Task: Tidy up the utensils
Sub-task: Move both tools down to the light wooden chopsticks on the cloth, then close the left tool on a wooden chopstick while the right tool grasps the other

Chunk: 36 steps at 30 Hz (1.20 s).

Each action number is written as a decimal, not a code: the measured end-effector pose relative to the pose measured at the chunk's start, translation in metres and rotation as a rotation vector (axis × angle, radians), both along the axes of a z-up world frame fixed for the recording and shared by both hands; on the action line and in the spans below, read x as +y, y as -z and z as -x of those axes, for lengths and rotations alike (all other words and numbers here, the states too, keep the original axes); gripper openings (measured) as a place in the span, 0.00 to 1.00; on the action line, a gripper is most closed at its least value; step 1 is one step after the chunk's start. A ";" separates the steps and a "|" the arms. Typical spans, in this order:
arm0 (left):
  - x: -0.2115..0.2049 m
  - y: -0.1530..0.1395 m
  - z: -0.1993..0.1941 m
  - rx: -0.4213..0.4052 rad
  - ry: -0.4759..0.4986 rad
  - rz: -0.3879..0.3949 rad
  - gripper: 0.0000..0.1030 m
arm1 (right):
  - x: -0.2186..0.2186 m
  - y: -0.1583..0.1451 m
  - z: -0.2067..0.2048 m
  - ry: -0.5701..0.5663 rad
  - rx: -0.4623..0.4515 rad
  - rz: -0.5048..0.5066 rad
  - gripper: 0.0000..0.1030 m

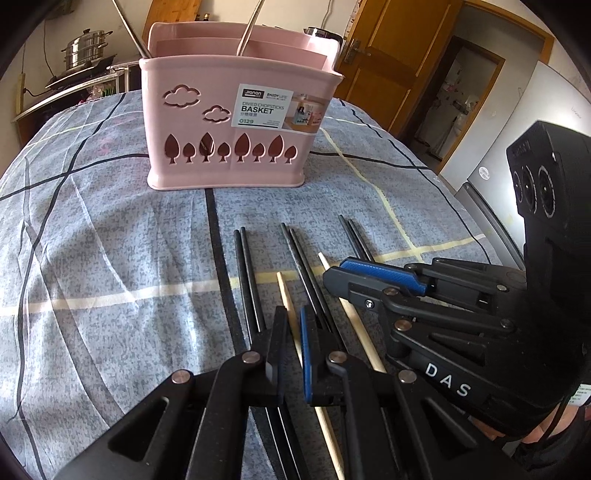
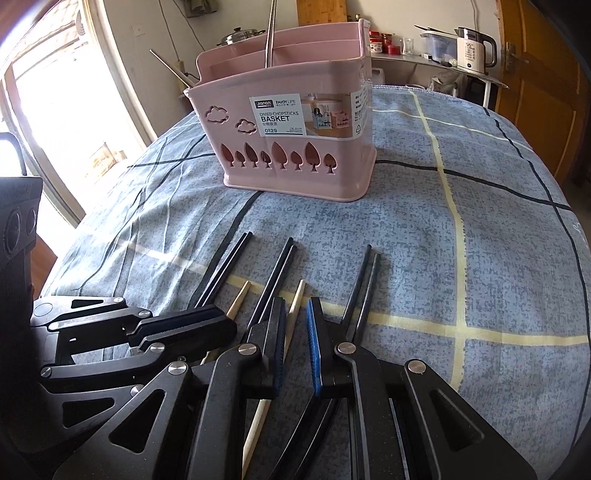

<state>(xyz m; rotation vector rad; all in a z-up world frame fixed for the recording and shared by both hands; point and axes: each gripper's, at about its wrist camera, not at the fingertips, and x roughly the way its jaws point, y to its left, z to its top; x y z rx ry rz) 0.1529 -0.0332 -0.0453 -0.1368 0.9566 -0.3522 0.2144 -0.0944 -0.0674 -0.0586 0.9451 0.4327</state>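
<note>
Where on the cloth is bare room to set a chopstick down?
Free: the cloth right of the black chopsticks, and the strip between their tips and the pink basket. Crowded: the near middle, where chopsticks and both grippers lie together.

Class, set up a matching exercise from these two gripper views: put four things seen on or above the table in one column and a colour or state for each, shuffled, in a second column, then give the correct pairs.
Column 1
1. basket
2. wooden chopsticks
3. metal chopsticks
4. tablecloth

Column 2
A. standing in a compartment, leaning
B. blue-grey with dark and pale lines
C. pink, with cloud and tree cut-outs
D. pale, lying flat between black pairs

Pairs: 1-C, 2-D, 3-A, 4-B
</note>
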 end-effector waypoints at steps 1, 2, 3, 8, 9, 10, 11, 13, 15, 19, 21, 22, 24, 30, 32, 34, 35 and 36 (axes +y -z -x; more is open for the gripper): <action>0.000 0.000 0.000 0.000 0.002 0.000 0.07 | 0.001 0.000 0.000 -0.004 -0.002 0.007 0.11; 0.000 0.000 0.000 0.000 0.004 -0.001 0.07 | 0.002 0.000 -0.001 -0.008 -0.004 0.018 0.09; 0.000 0.001 0.000 0.000 0.006 0.000 0.07 | 0.003 0.000 -0.001 -0.010 -0.008 0.029 0.08; -0.003 0.001 -0.002 -0.001 0.012 -0.014 0.07 | 0.003 0.000 -0.002 -0.017 -0.008 0.037 0.08; -0.003 0.001 -0.002 0.001 0.012 -0.017 0.07 | 0.002 -0.001 -0.002 -0.017 -0.007 0.031 0.07; -0.004 0.000 -0.003 0.003 0.012 -0.018 0.07 | 0.001 -0.001 -0.001 -0.018 -0.005 0.018 0.07; -0.004 0.000 -0.003 0.006 0.011 -0.019 0.07 | 0.000 -0.003 -0.001 -0.017 -0.006 0.007 0.07; -0.005 -0.001 -0.004 0.008 0.010 -0.021 0.07 | -0.002 -0.008 0.001 -0.011 -0.020 -0.007 0.07; -0.006 -0.003 -0.004 0.005 0.010 -0.019 0.07 | -0.004 -0.015 0.003 -0.006 -0.035 -0.023 0.07; -0.004 -0.015 0.002 -0.019 0.016 0.013 0.06 | -0.012 -0.033 0.008 0.007 -0.076 -0.053 0.07; -0.002 -0.026 0.005 -0.042 0.019 0.027 0.06 | -0.015 -0.043 0.012 0.014 -0.101 -0.068 0.06; -0.001 -0.032 0.007 -0.055 0.020 0.035 0.06 | -0.016 -0.049 0.014 0.018 -0.115 -0.075 0.06; 0.002 -0.045 0.011 -0.082 0.020 0.051 0.05 | -0.019 -0.061 0.019 0.023 -0.143 -0.092 0.06; 0.014 -0.087 0.022 -0.178 0.021 0.095 0.05 | -0.023 -0.094 0.032 0.031 -0.232 -0.132 0.05; 0.017 -0.098 0.024 -0.211 0.018 0.101 0.05 | -0.024 -0.104 0.037 0.034 -0.263 -0.144 0.05; 0.020 -0.107 0.025 -0.238 0.015 0.104 0.05 | -0.025 -0.113 0.041 0.034 -0.292 -0.154 0.05; 0.021 -0.111 0.025 -0.249 0.013 0.105 0.05 | -0.026 -0.118 0.043 0.033 -0.304 -0.157 0.05; 0.022 -0.115 0.025 -0.259 0.011 0.106 0.05 | -0.026 -0.122 0.045 0.033 -0.317 -0.158 0.05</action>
